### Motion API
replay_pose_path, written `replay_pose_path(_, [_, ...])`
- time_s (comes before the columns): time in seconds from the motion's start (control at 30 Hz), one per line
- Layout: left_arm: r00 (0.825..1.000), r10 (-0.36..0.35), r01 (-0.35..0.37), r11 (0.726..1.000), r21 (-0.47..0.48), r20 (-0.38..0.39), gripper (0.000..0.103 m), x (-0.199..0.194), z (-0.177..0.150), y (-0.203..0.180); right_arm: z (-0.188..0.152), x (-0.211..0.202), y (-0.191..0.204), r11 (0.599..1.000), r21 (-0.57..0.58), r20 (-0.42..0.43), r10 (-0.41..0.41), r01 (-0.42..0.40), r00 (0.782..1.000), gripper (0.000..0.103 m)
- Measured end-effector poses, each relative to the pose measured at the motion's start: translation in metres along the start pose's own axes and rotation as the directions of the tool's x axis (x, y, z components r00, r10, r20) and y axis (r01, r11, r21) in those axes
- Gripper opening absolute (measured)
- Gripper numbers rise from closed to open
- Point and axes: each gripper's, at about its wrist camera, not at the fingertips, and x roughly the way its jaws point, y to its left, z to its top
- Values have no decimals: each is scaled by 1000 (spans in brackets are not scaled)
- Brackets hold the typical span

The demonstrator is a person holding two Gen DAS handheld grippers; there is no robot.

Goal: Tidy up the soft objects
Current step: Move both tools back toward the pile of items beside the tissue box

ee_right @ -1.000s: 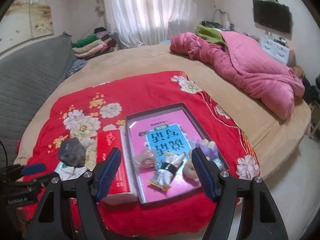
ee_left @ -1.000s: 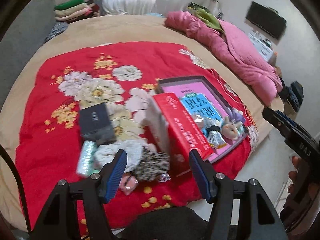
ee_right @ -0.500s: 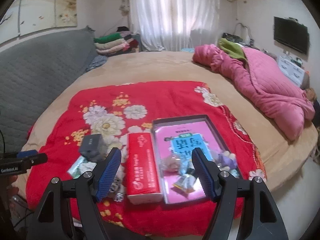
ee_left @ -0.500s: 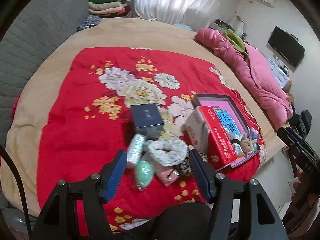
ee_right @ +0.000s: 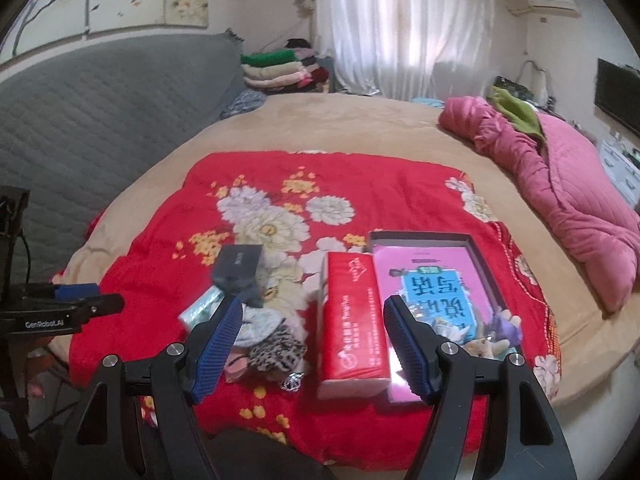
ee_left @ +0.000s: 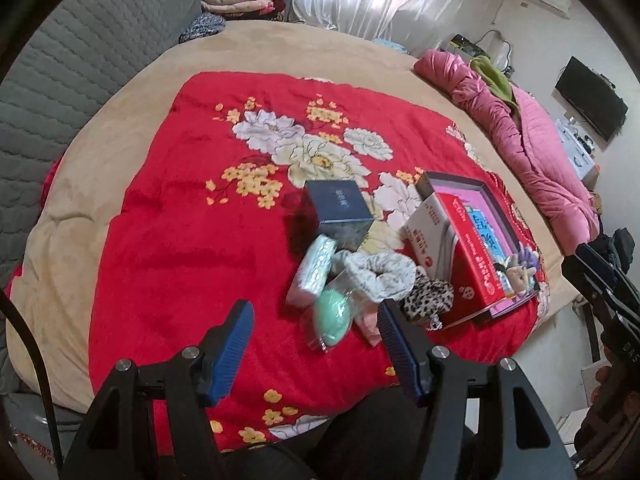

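Both my tongs, left gripper (ee_left: 316,354) and right gripper (ee_right: 314,350), are hanging half open, gripping nothing. Tissue pack (ee_right: 352,320) is lying mid-frame, long axis pointing up-frame, beside scrunchies (ee_right: 264,344) on red blanket (ee_right: 168,240); curtains (ee_right: 404,28) upper centre.

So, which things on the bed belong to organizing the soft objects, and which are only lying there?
Belong to the job:
- white scrunchie
- leopard scrunchie
- green sponge
- plush toy
- grey tray

Just lying about:
- dark blue box
- red tissue pack
- pink quilt
- folded clothes
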Motion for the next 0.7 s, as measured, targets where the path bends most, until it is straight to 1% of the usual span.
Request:
replay_pose_path(0.37, [997,1,-1,1000,-7,-71,64,31,-17,4,-23,28,21,995,-90,-89,36,-45,995,74])
replay_pose_path(0.57, [992,-4,4,1000,4,-123,64,55,-29,-2,-39,56,37,984,-164,-158,38,-65,987,74])
replay_pose_path(0.7, [987,-25,25,1000,-5,-158,64,72,-35,-3,-48,77,47,973,-220,-201,32,-77,979,74])
